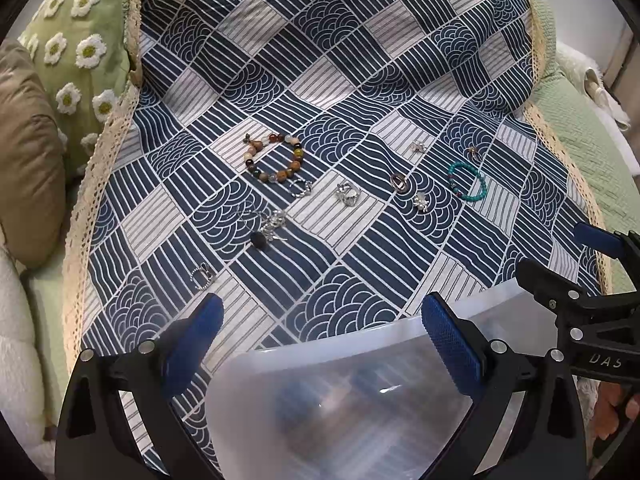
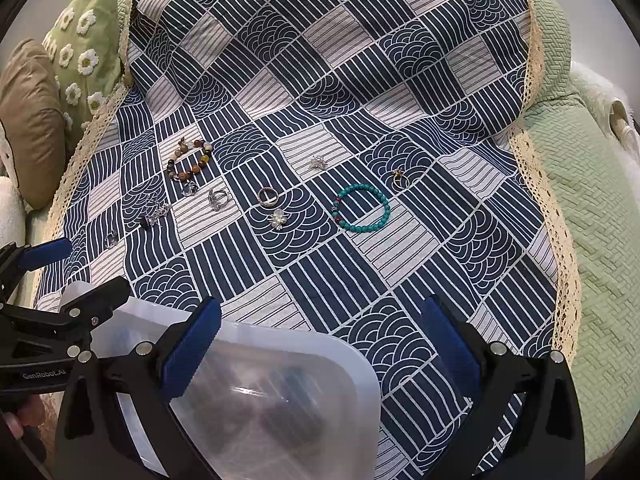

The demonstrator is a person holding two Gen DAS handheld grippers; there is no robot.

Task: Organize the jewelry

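Note:
Jewelry lies spread on a blue and white patterned cloth [image 1: 320,80]. A brown bead bracelet [image 1: 276,157] lies left of centre; it also shows in the right wrist view [image 2: 191,160]. A turquoise bead bracelet [image 1: 468,181] [image 2: 362,208] lies to the right. Several silver rings and charms lie between them, among them a ring [image 1: 347,194] and a band ring [image 2: 267,197]. A translucent plastic box [image 1: 340,392] [image 2: 260,400] sits at the near edge. My left gripper [image 1: 322,332] is open above the box. My right gripper [image 2: 320,332] is open beside the box.
A green daisy cushion [image 1: 80,40] and a brown cushion [image 1: 28,160] lie at the left. A green quilted cover [image 2: 592,200] runs along the right. The cloth has a cream lace edge [image 1: 100,160].

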